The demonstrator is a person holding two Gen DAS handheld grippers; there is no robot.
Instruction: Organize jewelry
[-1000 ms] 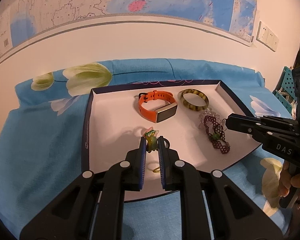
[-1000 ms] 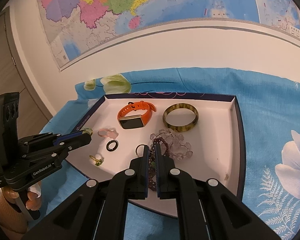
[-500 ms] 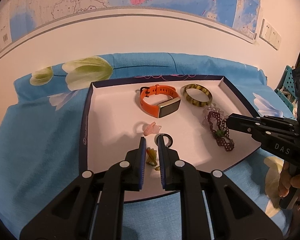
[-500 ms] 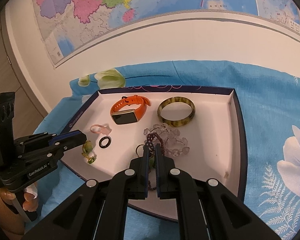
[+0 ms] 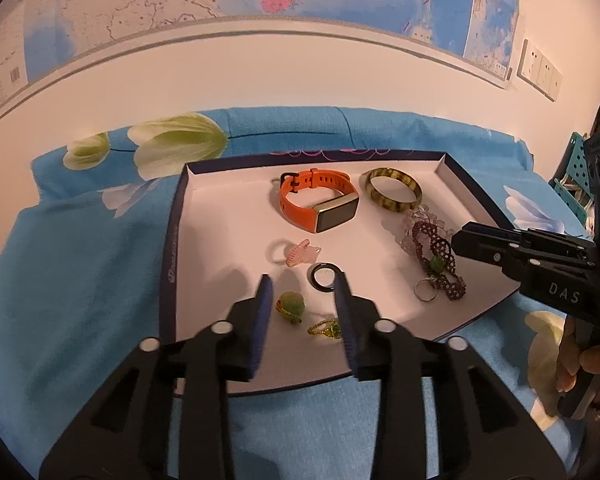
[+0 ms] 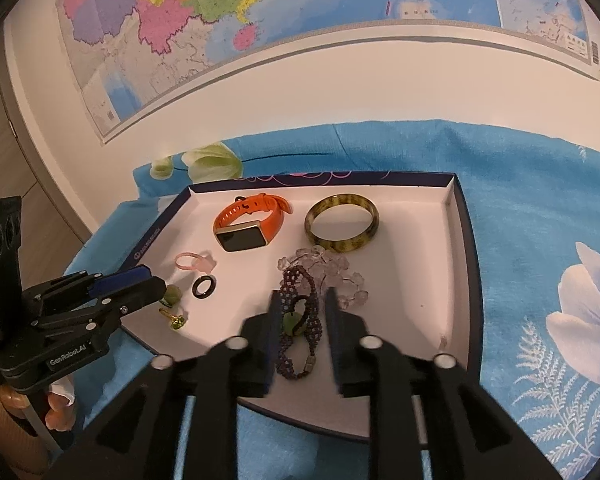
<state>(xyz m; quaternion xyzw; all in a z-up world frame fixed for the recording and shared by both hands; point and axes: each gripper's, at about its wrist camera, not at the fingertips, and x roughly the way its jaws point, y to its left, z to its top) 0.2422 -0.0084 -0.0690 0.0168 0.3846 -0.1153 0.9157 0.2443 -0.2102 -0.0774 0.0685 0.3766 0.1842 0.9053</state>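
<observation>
A white tray with a dark rim (image 5: 172, 248) (image 6: 458, 240) holds the jewelry. My left gripper (image 5: 303, 286) is open over its near left part, above a green ring (image 5: 290, 305) and a gold ring with a green stone (image 5: 325, 327). A black ring (image 5: 324, 276) and a pink ring (image 5: 298, 252) lie just beyond. My right gripper (image 6: 300, 300) is open around a dark purple beaded bracelet (image 6: 300, 320) with a green bead. An orange smart band (image 6: 252, 224), a mottled green bangle (image 6: 342, 228) and a clear bead bracelet (image 6: 340, 272) lie farther back.
The tray sits on a blue flowered cloth (image 6: 540, 200) against a white wall with a map (image 6: 260, 12). A small silver ring (image 5: 425, 290) lies by the purple bracelet. Teal items (image 5: 576, 184) stand at the far right in the left wrist view.
Both grippers have opened. The left one let go of the green ring, which now lies in the tray. The right one has let go of the purple bracelet, which rests between its fingers.
</observation>
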